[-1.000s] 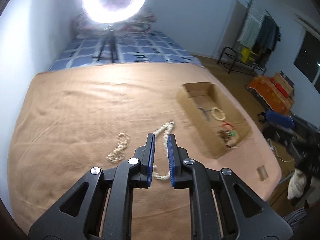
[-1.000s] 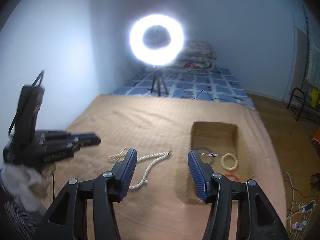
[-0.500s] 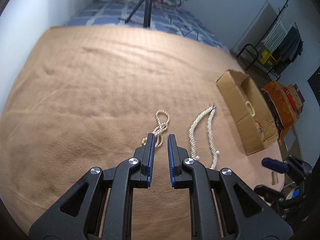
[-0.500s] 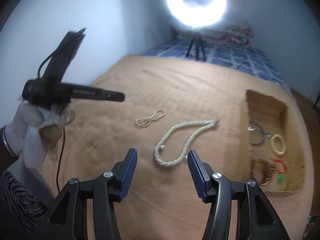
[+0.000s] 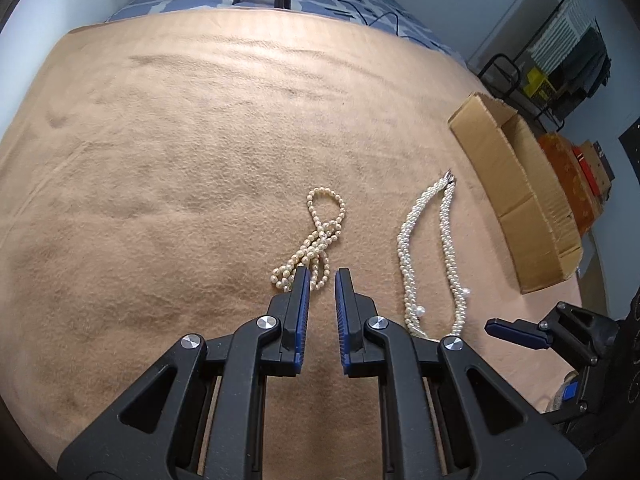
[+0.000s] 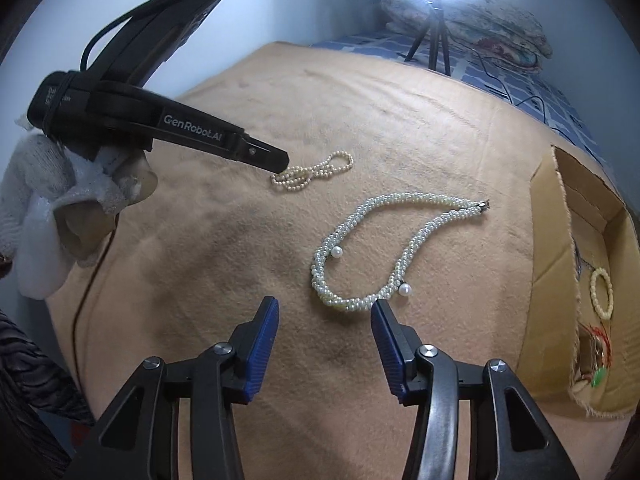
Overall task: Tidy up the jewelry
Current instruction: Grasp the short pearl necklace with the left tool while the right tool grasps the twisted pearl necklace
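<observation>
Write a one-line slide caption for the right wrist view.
Right gripper, open, above a braided pearl necklace on a tan blanket, cardboard box alongside.

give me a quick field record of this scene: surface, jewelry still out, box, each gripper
surface: tan blanket
loose jewelry: thin pearl strand, thick twisted pearl necklace, apart from each other
box: open cardboard box, holds a bead bracelet and other small pieces
left gripper: narrow gap, nothing held, tips at the thin strand's near end
right gripper: open, jaws just closing, nothing between them, short of the thick necklace
</observation>
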